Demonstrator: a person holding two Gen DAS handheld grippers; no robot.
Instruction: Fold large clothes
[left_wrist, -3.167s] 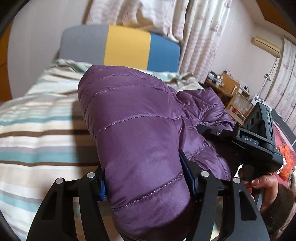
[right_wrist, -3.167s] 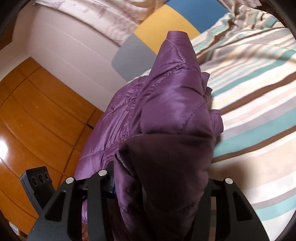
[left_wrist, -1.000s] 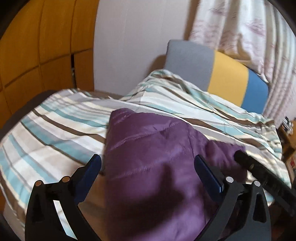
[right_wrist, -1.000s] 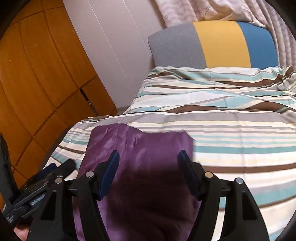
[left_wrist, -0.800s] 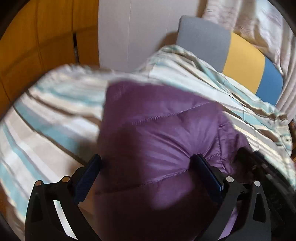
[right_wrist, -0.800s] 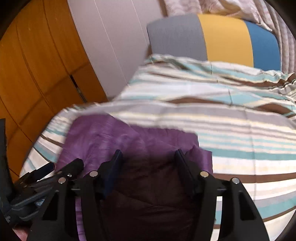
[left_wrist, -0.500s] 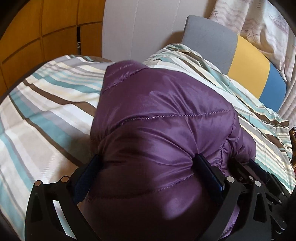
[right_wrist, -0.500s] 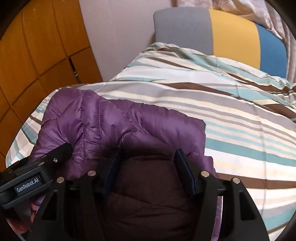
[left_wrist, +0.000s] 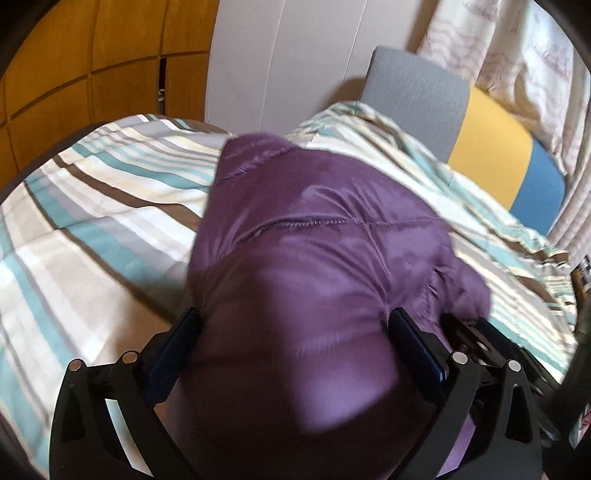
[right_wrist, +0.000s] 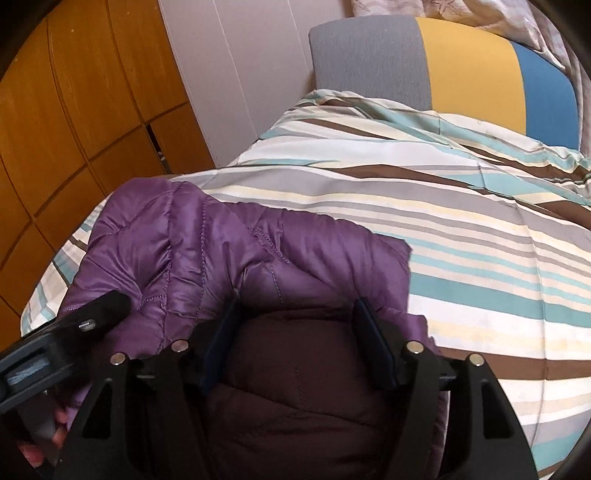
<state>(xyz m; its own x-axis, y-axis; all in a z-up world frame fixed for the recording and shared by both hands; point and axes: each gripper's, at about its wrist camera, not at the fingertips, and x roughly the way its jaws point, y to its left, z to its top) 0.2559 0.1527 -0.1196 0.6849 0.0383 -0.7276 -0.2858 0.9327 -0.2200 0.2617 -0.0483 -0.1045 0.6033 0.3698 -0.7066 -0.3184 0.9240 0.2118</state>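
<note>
A purple quilted jacket (left_wrist: 317, 258) lay bunched in a puffy mound on the striped bed (left_wrist: 92, 221), toward the side of the mattress nearest the wooden wardrobe (right_wrist: 55, 110). In the right wrist view the purple quilted jacket (right_wrist: 221, 258) showed its shiny outer shell folded over a darker lining, and its far edge ended in a square corner on the striped bed (right_wrist: 461, 240). The left hand-held gripper (left_wrist: 295, 332) straddled the bulk of the padding, its blue-padded fingers (left_wrist: 413, 347) set wide apart and pressed against either flank of the mound, so that it clasped a thick fold. The right hand-held gripper (right_wrist: 295, 343) did likewise at a somewhat narrower spread, its fingers (right_wrist: 373, 343) bracketing the dark lining, which swelled up between them. The jacket filled the middle of both views and hid the bedding directly beneath and ahead of each tool. In the right wrist view the black body of the left hand-held gripper (right_wrist: 66, 332) crossed the lower left and covered part of the jacket, with fingertips of the person's hand (right_wrist: 40, 443) showing below it. Beyond the jacket, a headboard (right_wrist: 443, 66) in grey, yellow and blue panels stood at the head of the bed, a pale wall (left_wrist: 288, 55) met the wardrobe (left_wrist: 92, 66) on the left, and patterned curtains (left_wrist: 517, 55) hung at the upper right.
</note>
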